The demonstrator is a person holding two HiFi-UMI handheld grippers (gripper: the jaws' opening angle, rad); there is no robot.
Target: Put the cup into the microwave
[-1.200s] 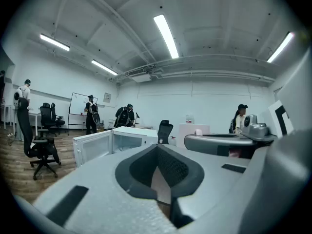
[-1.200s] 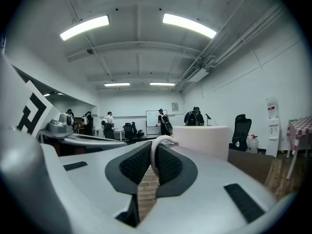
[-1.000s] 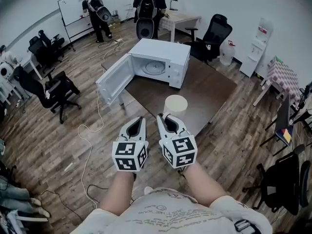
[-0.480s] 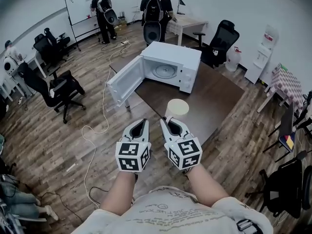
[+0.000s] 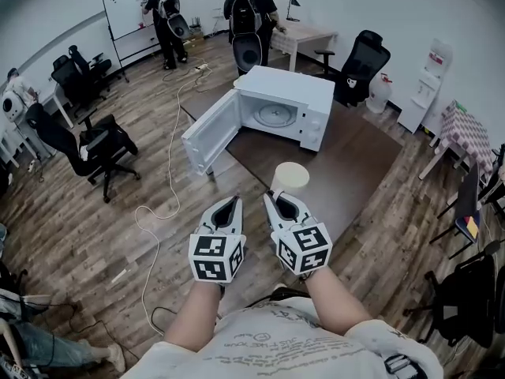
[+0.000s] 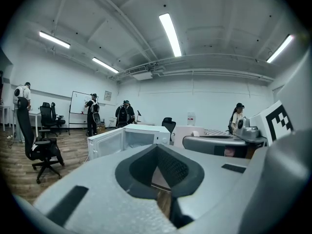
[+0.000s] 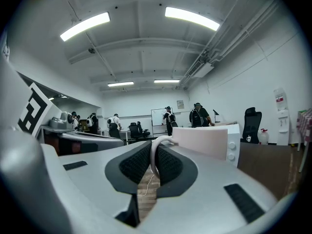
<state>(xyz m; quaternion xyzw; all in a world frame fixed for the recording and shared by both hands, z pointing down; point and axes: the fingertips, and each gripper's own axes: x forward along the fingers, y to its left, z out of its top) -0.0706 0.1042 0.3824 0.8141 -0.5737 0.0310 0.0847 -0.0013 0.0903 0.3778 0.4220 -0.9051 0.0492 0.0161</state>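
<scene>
A white microwave (image 5: 300,101) stands on a dark brown table (image 5: 359,156) with its door (image 5: 209,136) swung wide open to the left and the turntable showing inside. My right gripper (image 5: 275,197) is shut on the handle of a cream cup (image 5: 290,175), held upright in the air over the table's near edge. In the right gripper view the thin white handle (image 7: 154,162) sits pinched between the dark pads, with the cup body (image 7: 204,143) just beyond. My left gripper (image 5: 230,202) hangs beside it, shut and empty; the microwave (image 6: 141,135) lies ahead of it.
A white cable (image 5: 162,212) trails across the wooden floor left of the table. Black office chairs (image 5: 91,144) stand at the left and behind the table (image 5: 364,58). Two people with backpacks (image 5: 251,14) stand at the far wall by a whiteboard (image 5: 130,10).
Both grippers and the cup have moved forward together toward the table. The microwave and table sit nearer and lower in the head view. The grip on the handle is unchanged.
</scene>
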